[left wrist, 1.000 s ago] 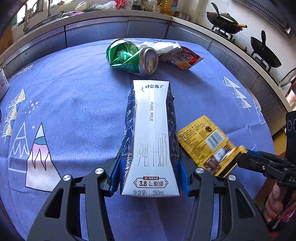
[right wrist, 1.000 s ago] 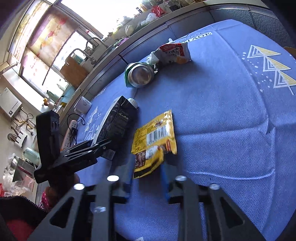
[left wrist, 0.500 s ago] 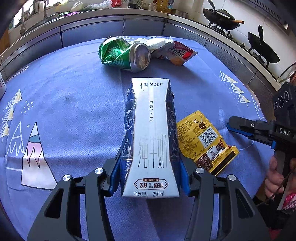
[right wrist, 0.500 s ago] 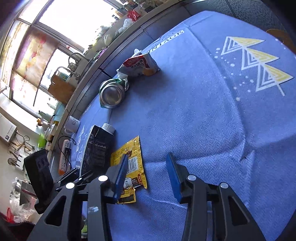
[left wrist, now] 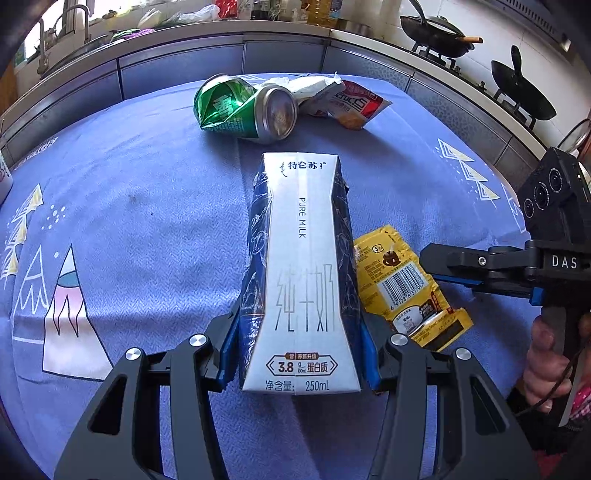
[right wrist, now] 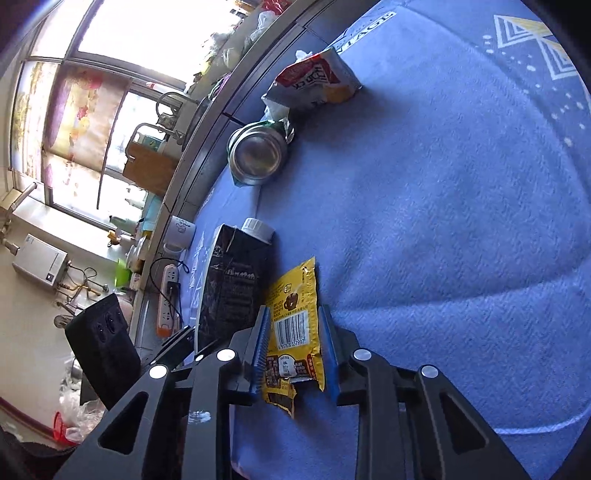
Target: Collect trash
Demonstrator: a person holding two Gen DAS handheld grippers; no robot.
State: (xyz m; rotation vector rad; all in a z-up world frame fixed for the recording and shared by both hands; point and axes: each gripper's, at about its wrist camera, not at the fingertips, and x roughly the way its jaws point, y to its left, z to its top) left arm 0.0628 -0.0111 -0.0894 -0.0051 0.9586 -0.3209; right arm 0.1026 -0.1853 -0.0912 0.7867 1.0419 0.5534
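Note:
My left gripper (left wrist: 301,354) is shut on a blue and white milk carton (left wrist: 301,277), which lies lengthwise between the fingers over the blue tablecloth (left wrist: 129,221). The carton also shows in the right wrist view (right wrist: 232,291). A yellow coffee sachet (left wrist: 402,284) lies flat just right of the carton. My right gripper (right wrist: 295,350) is open, its fingers straddling the sachet (right wrist: 295,325) without pinching it. It shows in the left wrist view (left wrist: 458,269) above the sachet. A crushed green can (left wrist: 247,109) and a red and white snack bag (left wrist: 347,101) lie farther back.
The kitchen counter (left wrist: 184,40) with a sink curves behind the table. Woks (left wrist: 439,31) sit on the stove at the right. A white mug (right wrist: 181,232) and a power strip (right wrist: 168,291) stand at the table's left edge in the right wrist view.
My right gripper let go of the sachet, opened and drew back, then came down again with its fingers on either side of the sachet. The left gripper keeps its hold on the carton.

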